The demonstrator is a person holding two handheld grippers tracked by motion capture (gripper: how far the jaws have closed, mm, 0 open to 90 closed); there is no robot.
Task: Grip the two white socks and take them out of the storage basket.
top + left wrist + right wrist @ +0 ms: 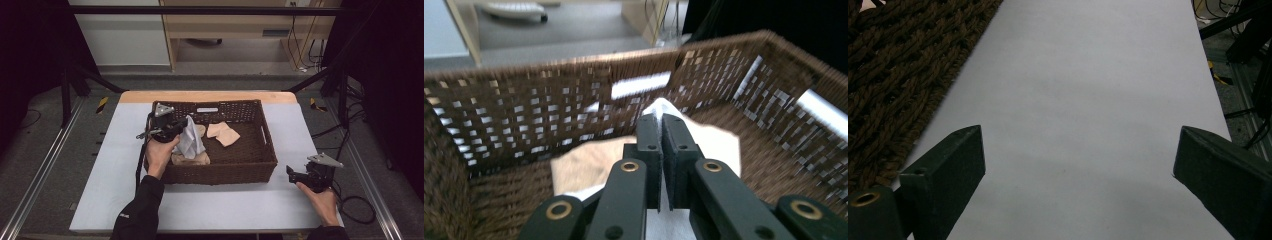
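Observation:
A dark brown wicker basket (pixel 260 165) stands in the middle of the table. My left gripper (pixel 181 125) hangs over its left part, shut on a white cloth (pixel 191 140) that droops from the jaws. In the left gripper view the jaws are pressed together on the white cloth (pixel 719 142). Beige cloths lie in the basket: one (pixel 223 133) in the middle, one (pixel 192 160) under the white cloth near the front wall. My right gripper (pixel 290 172) rests low at the table's right, outside the basket, open with nothing between its fingers (pixel 953 160).
The white table top (pixel 1088 100) stretches ahead of the right gripper, with the basket's wall (pixel 893 75) at its left. Black frame bars and cables stand around the table. A wooden cabinet (pixel 240 25) is behind it.

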